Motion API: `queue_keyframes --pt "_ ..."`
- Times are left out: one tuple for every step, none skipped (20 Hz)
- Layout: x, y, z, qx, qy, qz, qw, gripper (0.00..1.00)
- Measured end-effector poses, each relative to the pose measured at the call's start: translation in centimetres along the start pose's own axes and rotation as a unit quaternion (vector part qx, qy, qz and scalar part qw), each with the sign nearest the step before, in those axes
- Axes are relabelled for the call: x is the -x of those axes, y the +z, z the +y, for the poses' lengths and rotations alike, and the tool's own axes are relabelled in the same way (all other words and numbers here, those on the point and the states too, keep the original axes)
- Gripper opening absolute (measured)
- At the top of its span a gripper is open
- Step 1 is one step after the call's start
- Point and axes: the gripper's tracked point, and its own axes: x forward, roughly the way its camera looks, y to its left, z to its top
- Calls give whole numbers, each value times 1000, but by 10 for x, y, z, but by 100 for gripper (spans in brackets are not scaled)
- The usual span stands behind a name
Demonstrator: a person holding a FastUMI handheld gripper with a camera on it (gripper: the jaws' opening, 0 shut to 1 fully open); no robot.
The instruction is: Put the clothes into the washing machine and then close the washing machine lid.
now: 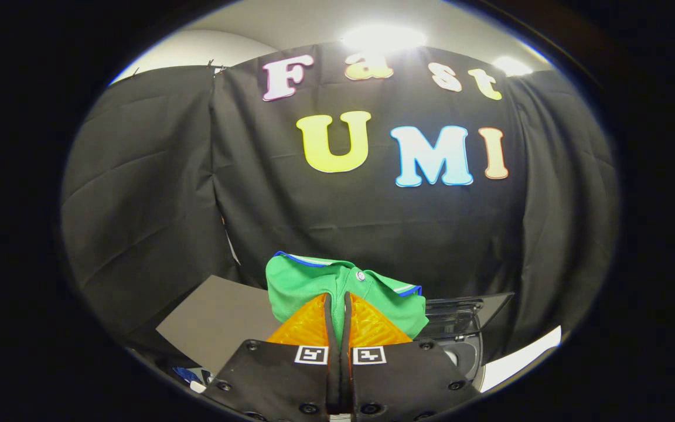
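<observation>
One green garment (314, 281), trimmed in blue and white at collar and cuff, with a single button showing. One washing machine (460, 328), dark and partly seen just right of the fingers, its lid (478, 305) raised; contents of the drum hidden from here. One flat grey board (220, 319) off to the left. Gripper (337, 305) closed nearly to nothing, both fingers pinching a fold of the green cloth, the bundle lifted just ahead of the tips against the black booth wall (372, 223).
</observation>
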Motion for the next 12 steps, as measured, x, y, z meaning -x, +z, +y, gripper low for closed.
queue_keyframes --pt "0 -3 -13 -3 -1 2 1000 1" --pt "-3 -7 -23 -5 -1 5 1000 2" --pt "-2 -11 -33 -6 -1 7 1000 2" --pt "-2 -14 -45 -6 -3 9 1000 2" --pt "-2 -18 -55 -6 -3 10 1000 2" --pt "-6 -23 -63 -8 -2 13 1000 2" --pt "-10 -29 -72 -10 -2 16 1000 2" --pt "-14 -35 -80 -9 -2 18 1000 2" --pt "-15 -42 -86 -9 -1 20 1000 2" --pt "-18 -49 -93 -7 -1 23 1000 2" --pt "-21 -56 -100 -6 1 27 1000 2" --pt "-23 -65 -105 -4 4 31 999 2"
